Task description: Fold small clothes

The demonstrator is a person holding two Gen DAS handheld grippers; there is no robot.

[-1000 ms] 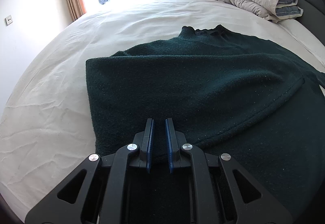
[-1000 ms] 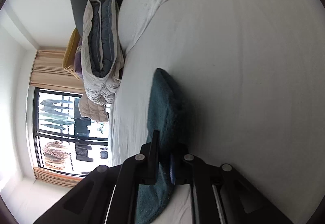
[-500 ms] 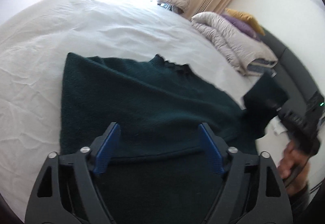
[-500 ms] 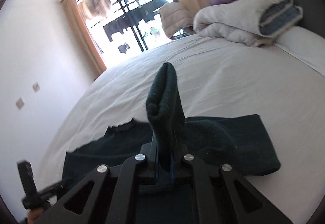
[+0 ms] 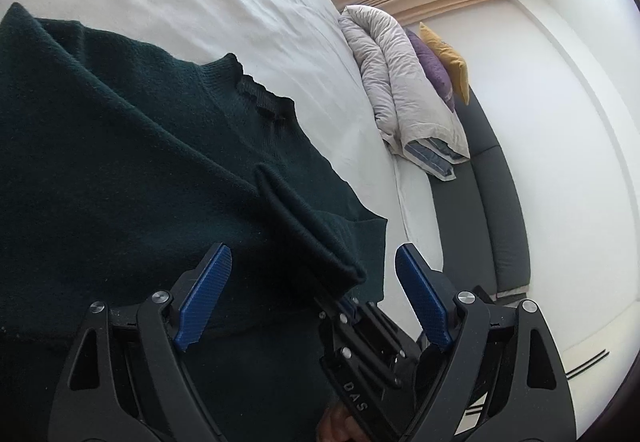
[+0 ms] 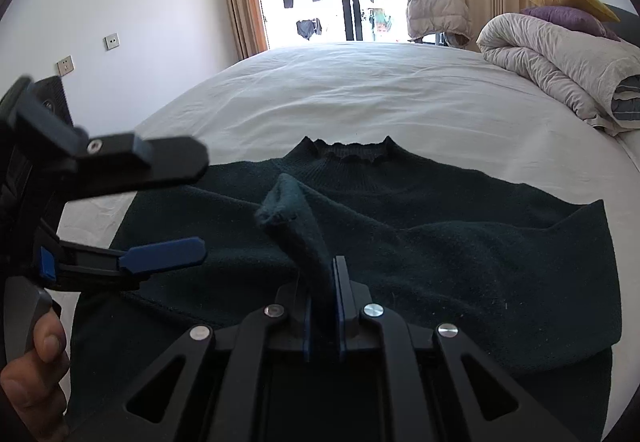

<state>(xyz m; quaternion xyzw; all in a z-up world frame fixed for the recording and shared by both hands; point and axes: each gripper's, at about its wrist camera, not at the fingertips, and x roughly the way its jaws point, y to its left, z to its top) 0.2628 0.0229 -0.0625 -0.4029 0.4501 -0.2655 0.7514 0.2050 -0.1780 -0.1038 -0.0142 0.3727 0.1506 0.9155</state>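
Note:
A dark green knit sweater point(image 6: 440, 242) lies flat on the white bed point(image 6: 360, 93), collar point(image 6: 348, 151) toward the window. My right gripper point(image 6: 322, 274) is shut on the sweater's sleeve cuff point(image 6: 296, 217) and holds it over the chest. In the left wrist view the sweater point(image 5: 100, 161) fills the left side and the folded sleeve point(image 5: 308, 226) runs toward the right gripper's body point(image 5: 360, 342). My left gripper point(image 5: 312, 282) is open and empty above the sweater; it also shows in the right wrist view point(image 6: 168, 201) at the left.
A rolled grey duvet point(image 6: 560, 61) with purple and yellow pillows point(image 6: 568, 9) lies at the bed's right end by a dark headboard point(image 5: 500, 201). A puffy jacket point(image 6: 436, 5) stands before the window. A hand point(image 6: 32, 382) grips the left tool.
My left gripper opened, let go of the sweater and turned right. My right gripper carried the sleeve cuff from the bed's side up and over onto the sweater's chest.

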